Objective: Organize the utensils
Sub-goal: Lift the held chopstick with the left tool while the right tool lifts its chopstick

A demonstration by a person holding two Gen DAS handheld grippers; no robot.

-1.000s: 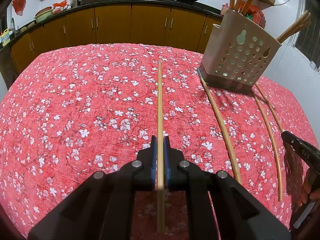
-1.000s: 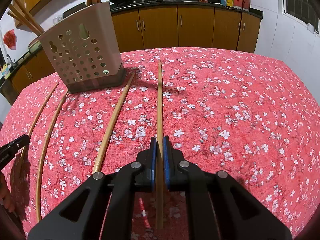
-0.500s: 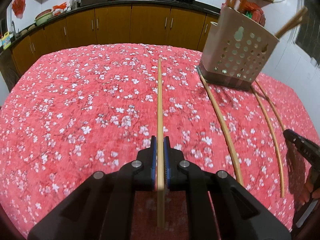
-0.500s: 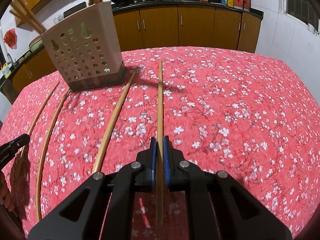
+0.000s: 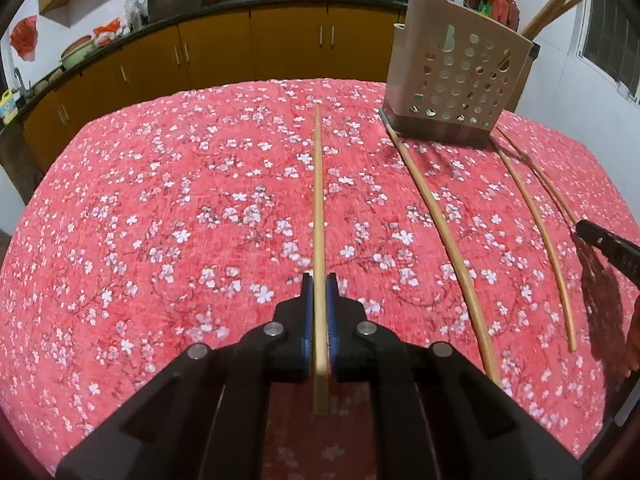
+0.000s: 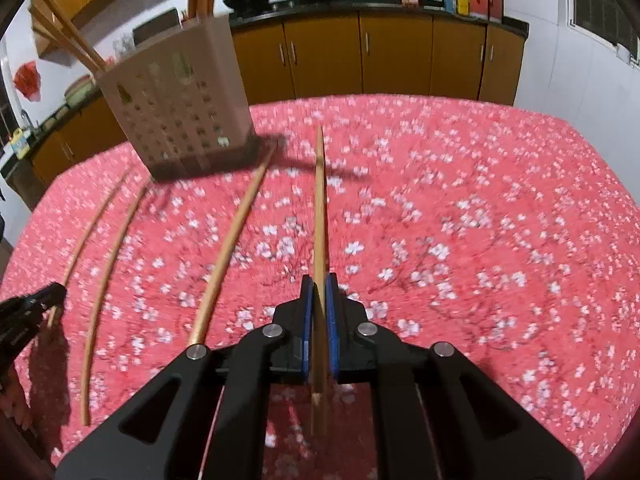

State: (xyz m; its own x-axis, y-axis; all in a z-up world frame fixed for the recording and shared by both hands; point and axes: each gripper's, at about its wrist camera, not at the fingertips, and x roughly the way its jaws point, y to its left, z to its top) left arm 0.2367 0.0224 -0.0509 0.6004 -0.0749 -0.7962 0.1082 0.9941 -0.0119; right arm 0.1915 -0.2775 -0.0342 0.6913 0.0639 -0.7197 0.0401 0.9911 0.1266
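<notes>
My left gripper (image 5: 319,280) is shut on a wooden chopstick (image 5: 318,192) that points away over the red floral tablecloth. My right gripper (image 6: 319,280) is shut on another chopstick (image 6: 320,200), held above the cloth. A beige perforated utensil holder (image 5: 456,80) stands at the far right in the left wrist view and at the far left in the right wrist view (image 6: 176,108); several chopsticks stand in it. Three loose chopsticks (image 5: 444,232) lie on the cloth in front of it, and they also show in the right wrist view (image 6: 228,244).
The red floral tablecloth (image 5: 160,208) covers the whole table. Brown kitchen cabinets (image 5: 224,48) and a counter with woks run along the back wall. The other gripper's tip shows at the right edge (image 5: 608,244) and at the left edge (image 6: 28,312).
Both grippers have lifted with their chopsticks. The right wrist view has swung and blurred, and the holder now sits higher and closer in it.
</notes>
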